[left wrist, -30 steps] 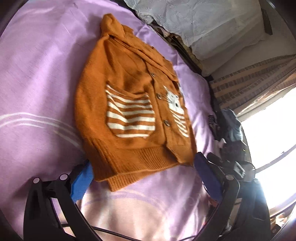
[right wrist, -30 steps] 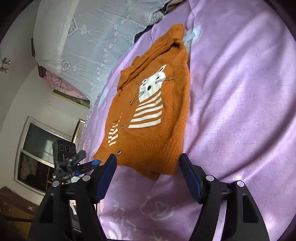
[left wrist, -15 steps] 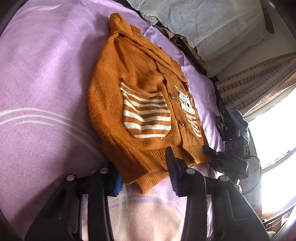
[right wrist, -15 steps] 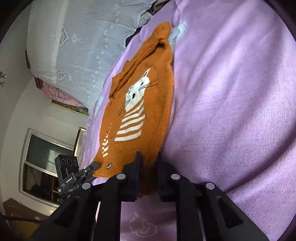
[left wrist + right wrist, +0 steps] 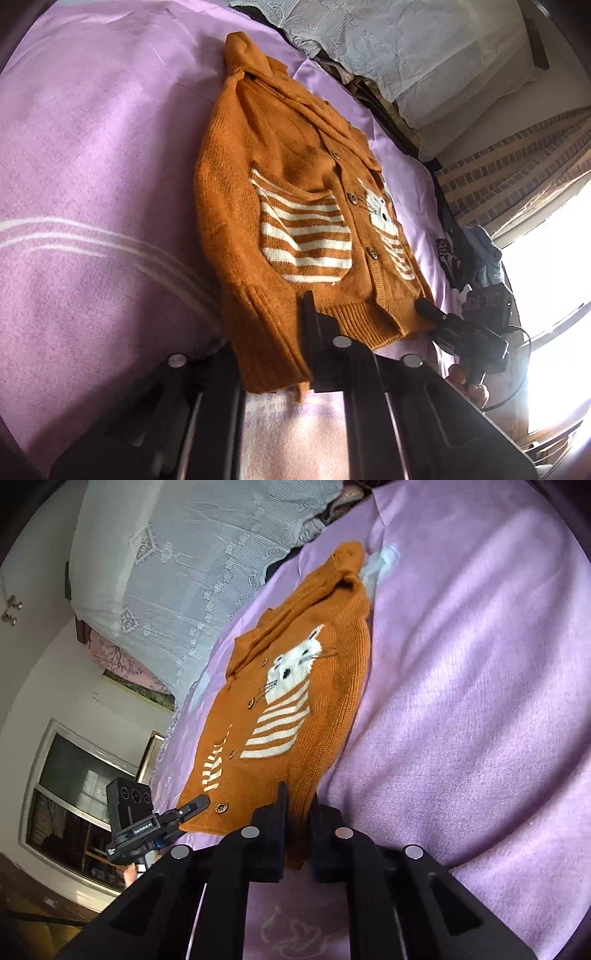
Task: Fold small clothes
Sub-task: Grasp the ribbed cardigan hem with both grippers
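Orange cardigan lies flat, buttoned, on purple bedspread, hood end far from tongs.

Left gripper: jaws just closed, clamped on ribbed hem corner nearest it.

Right gripper: jaws just closing, pinching opposite hem corner.

Step judged: hem grasp complete, fold not begun.

Next move needs: both corners lifted together, carried toward hood, hem kept level.

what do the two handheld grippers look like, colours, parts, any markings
Both are matte black plastic with angular, cut-out finger arms and round silver studs at the joints. The left gripper shows those studs along its arms; the right gripper looks the same. Each carries a boxy black camera block with three lenses, and small white lettering marks the left one's mount.
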### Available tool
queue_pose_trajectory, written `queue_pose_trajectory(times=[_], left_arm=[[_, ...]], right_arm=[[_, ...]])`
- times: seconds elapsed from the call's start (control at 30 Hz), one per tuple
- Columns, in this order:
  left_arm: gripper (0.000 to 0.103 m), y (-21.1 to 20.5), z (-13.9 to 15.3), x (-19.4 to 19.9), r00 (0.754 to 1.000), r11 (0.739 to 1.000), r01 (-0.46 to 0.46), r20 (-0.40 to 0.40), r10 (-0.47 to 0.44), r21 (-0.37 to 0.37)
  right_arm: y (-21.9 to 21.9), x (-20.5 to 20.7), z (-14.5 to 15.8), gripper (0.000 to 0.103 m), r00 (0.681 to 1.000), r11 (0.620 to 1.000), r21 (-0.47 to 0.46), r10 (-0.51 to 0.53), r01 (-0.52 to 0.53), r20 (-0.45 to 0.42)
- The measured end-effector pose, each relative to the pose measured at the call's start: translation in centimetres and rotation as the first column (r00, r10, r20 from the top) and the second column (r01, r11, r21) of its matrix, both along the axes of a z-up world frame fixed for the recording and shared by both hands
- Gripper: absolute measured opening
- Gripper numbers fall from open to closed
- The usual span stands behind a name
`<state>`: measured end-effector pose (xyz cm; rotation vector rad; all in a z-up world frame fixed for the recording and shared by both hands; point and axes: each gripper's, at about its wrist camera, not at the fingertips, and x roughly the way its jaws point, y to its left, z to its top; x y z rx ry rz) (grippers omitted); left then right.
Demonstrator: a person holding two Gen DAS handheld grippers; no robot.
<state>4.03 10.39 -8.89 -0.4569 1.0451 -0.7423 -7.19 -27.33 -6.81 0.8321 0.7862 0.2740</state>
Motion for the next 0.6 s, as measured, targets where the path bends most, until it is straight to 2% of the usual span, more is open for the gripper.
queue_pose_trajectory(times=[0.13,0.33,0.43,0.5,0.6], left_arm=[[0.007,-0.7,1.0,-0.4,0.999,0.998,0.011,0.052,-0.013,0.055],[0.007,-0.2,0.4,-0.2,1.000,0.999,0.008,0.029,-0.009,0.034],[0.007,-0.1,0.3,-0.2,1.000,1.000,0.008,0.023,-0.009,0.025],[0.007,0.0,0.2,-0.2,1.000,1.000,0.009,0.018,-0.009,0.022],[0.008,-0.2,0.0,0.0,1.000,1.000,0.010,0.009,-0.010,0.019]], right_arm=[[0.3,-0.1,1.0,0.010,1.000,0.998,-0.064,0.003,-0.002,0.022],[-0.4,0.2,-0.6,0.010,0.999,1.000,0.010,0.004,-0.004,-0.034],[-0.7,0.0,-1.0,0.018,0.997,1.000,0.027,-0.005,0.007,-0.076],[-1.1,-0.2,-1.0,0.027,0.996,0.998,0.057,0.004,0.001,-0.092],[-1.3,0.2,-1.1,0.027,0.992,0.997,0.073,0.017,-0.008,-0.127]])
